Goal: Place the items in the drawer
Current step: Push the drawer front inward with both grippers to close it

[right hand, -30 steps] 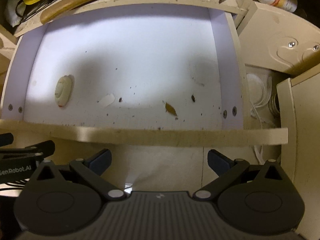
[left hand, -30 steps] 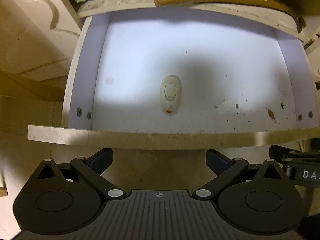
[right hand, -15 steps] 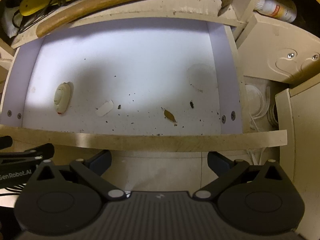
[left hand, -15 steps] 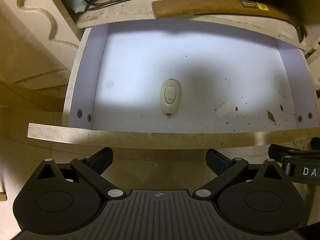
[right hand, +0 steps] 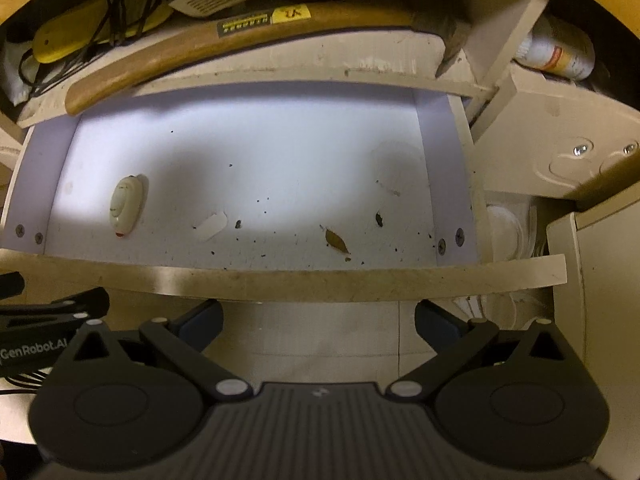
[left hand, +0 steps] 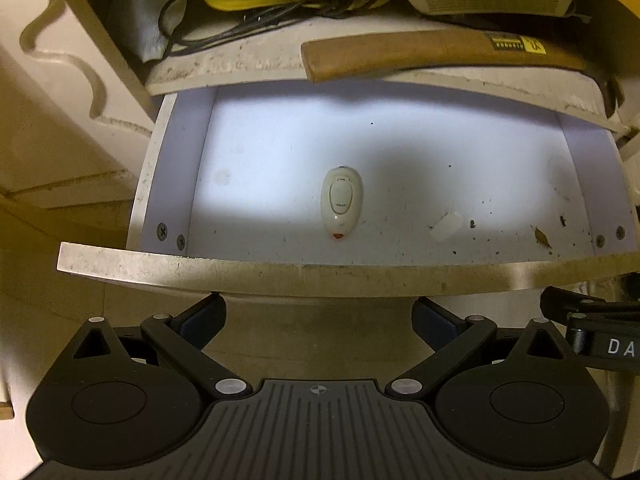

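Both tongs [left hand: 318, 316] [right hand: 318, 316] spread, empty, before open drawer [left hand: 320, 276] with white remote [left hand: 341, 207], dry leaf [right hand: 336, 240]

We see a hard pool of white light on the floor of the drawer [left hand: 280, 152], glaring towards the back, with a soft dark shadow across its middle; everything around it sits in dim yellow gloom. The fisheye bends the drawer's front edge into a curve and blackens the corners in both views. The shelf [right hand: 360, 60] above is murky, and its clutter looks slightly smeared.
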`<action>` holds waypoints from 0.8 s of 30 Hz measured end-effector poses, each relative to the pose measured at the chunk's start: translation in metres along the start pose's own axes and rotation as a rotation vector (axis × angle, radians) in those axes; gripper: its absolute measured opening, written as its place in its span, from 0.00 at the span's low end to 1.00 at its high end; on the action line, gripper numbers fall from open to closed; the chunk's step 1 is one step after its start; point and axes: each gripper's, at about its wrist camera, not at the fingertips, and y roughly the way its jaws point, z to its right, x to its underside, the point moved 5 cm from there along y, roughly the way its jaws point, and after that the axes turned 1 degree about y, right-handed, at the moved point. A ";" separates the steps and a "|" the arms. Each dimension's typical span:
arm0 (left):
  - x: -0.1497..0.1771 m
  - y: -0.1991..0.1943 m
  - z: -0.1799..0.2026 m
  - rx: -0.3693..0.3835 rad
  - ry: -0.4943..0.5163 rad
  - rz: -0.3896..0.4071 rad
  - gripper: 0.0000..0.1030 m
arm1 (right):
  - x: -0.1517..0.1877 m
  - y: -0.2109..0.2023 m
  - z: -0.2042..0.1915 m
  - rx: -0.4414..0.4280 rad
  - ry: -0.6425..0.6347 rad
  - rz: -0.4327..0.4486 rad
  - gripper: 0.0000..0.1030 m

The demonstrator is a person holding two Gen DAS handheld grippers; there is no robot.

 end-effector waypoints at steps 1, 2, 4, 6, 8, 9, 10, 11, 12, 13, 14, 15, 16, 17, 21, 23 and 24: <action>-0.001 0.000 0.000 -0.003 0.002 0.006 0.99 | -0.001 0.000 0.000 0.000 -0.001 0.005 1.00; -0.002 0.000 0.001 -0.005 0.003 0.012 0.99 | -0.003 0.001 0.000 0.000 -0.002 0.011 1.00; -0.003 0.000 0.001 -0.010 0.006 0.024 1.00 | -0.006 0.002 -0.001 -0.001 -0.001 0.023 1.00; 0.000 -0.002 0.001 -0.013 0.007 0.033 0.99 | -0.008 0.002 -0.001 -0.001 -0.001 0.033 1.00; 0.000 -0.002 0.000 -0.012 0.007 0.042 0.99 | -0.011 0.002 -0.001 -0.003 0.001 0.042 1.00; 0.000 -0.001 -0.001 -0.012 0.006 0.047 0.99 | -0.012 0.002 0.000 -0.004 0.000 0.047 1.00; 0.000 -0.001 -0.001 -0.013 0.007 0.051 0.99 | -0.013 0.002 0.000 -0.004 0.000 0.052 0.99; 0.001 -0.002 -0.001 -0.014 0.007 0.057 0.99 | -0.013 0.002 0.000 -0.005 0.000 0.057 1.00; 0.003 -0.003 -0.001 -0.015 0.007 0.062 0.99 | -0.013 0.002 0.000 -0.005 0.000 0.062 0.99; 0.004 -0.003 -0.001 -0.016 0.006 0.066 0.99 | -0.014 0.003 -0.001 -0.006 0.000 0.068 0.99; 0.005 -0.004 -0.001 -0.017 0.006 0.069 0.99 | -0.014 0.003 -0.001 -0.007 0.001 0.074 0.99; 0.007 -0.004 -0.001 -0.017 0.006 0.073 0.99 | -0.015 0.003 -0.001 -0.007 0.001 0.079 0.99; 0.008 -0.004 -0.001 -0.018 0.006 0.076 0.99 | -0.016 0.002 -0.002 -0.007 0.000 0.085 0.99; 0.009 -0.005 -0.001 -0.019 0.006 0.080 0.99 | -0.017 0.002 -0.003 -0.007 -0.001 0.091 0.99; 0.014 -0.007 -0.002 -0.022 0.006 0.094 0.99 | -0.020 0.001 -0.007 -0.004 -0.005 0.115 0.99; 0.016 -0.008 -0.002 -0.022 0.006 0.100 0.99 | -0.022 0.002 -0.007 -0.004 -0.006 0.122 0.99; 0.017 -0.008 -0.002 -0.023 0.005 0.103 0.99 | -0.024 0.001 -0.007 -0.003 -0.006 0.127 0.99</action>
